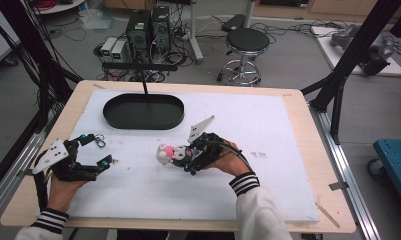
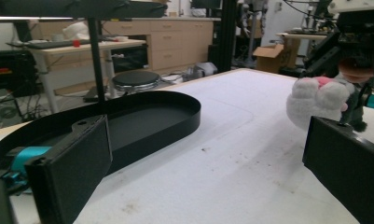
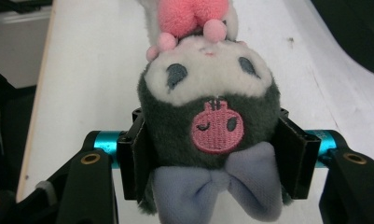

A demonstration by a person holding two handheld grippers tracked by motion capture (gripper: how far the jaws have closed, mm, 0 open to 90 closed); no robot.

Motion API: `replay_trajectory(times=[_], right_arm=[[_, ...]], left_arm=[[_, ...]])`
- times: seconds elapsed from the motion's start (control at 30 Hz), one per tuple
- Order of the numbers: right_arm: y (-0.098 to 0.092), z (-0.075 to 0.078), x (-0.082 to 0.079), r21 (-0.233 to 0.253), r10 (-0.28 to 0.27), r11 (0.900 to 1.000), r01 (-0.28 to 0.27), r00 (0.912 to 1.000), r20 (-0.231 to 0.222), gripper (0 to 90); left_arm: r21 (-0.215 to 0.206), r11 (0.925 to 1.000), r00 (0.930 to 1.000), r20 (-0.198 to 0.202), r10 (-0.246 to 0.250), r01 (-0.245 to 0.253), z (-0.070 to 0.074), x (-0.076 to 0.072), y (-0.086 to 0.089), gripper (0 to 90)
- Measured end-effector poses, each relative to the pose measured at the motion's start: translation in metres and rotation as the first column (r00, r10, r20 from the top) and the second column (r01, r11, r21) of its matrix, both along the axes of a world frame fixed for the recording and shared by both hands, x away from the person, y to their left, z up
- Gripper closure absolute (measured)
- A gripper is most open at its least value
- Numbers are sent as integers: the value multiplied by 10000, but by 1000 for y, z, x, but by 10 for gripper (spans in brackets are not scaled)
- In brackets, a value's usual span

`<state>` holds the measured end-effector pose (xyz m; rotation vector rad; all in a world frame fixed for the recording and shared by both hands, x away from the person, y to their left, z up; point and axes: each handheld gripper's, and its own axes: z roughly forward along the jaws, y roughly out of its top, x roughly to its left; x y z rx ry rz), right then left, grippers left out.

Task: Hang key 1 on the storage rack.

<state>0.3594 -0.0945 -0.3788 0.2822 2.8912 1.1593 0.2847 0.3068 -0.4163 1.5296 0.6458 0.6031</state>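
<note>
Right gripper [image 1: 185, 161]: it sits near the middle of the white mat, held by the person's right hand [image 1: 227, 161]. Its two black jaws are squeezed onto the head of the plush toy, one on each side.

Plush toy [image 1: 169, 154]: a small soft doll. It has a dark grey hood, a white face, a pink skull patch, a pale purple bow and pink bits on its body. In the right gripper view [image 3: 207, 116] the head is pinched between the jaws and the body points away from the camera. In the high view it is on or just over the white mat, near the middle, and I cannot tell if it touches the mat. In the left gripper view [image 2: 318, 99] its white and pink body sticks out from the other gripper.

Left gripper [image 1: 94, 149]: it is at the left side of the mat, held by the person's left hand [image 1: 64, 189]. Its jaws stand wide apart with nothing between them. It is well apart from the toy.

Black tray [image 1: 113, 117]: a long oval tray with a low wall. It lies at the far left part of the mat, beyond both grippers. Nothing is in it.

White mat [image 1: 268, 190]: it covers most of the wooden table [image 1: 308, 125]. It has some small dirty marks.

Sleeves [image 1: 245, 183]: white with black stripes at the cuffs.

Stool [image 1: 246, 41]: a round black seat on the floor past the table.
</note>
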Motion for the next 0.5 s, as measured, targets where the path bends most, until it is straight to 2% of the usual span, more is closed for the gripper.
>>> replay_trajectory(times=[0.1, 0.17, 0.23, 0.27, 0.33, 0.5], right_arm=[[1, 2, -1, 62, 33, 10000, -34, 9999, 119, 387], [2, 6, -1, 181, 54, 9998, -58, 9997, 219, 385], [5, 13, -2, 429, 132, 9990, -143, 9996, 253, 385], [5, 13, -2, 429, 132, 9990, -143, 9996, 253, 385], [7, 17, -3, 582, 168, 9981, -188, 9992, 358, 385], [10, 24, -3, 1007, 248, 9945, -288, 9989, 406, 385]], left_arm=[[13, 9990, 9990, -62, -444, 444, 4, 4, -2, 17], [-81, 9957, 9956, -166, -925, 924, 7, 6, -4, 17], [223, 9919, 9921, -141, -1247, 1250, 13, 8, -7, 17], [223, 9919, 9921, -141, -1247, 1250, 13, 8, -7, 18], [419, 9869, 9877, -177, -1552, 1558, 18, 10, -10, 17], [965, 9664, 9711, -351, -2359, 2382, 29, 15, -16, 17]])
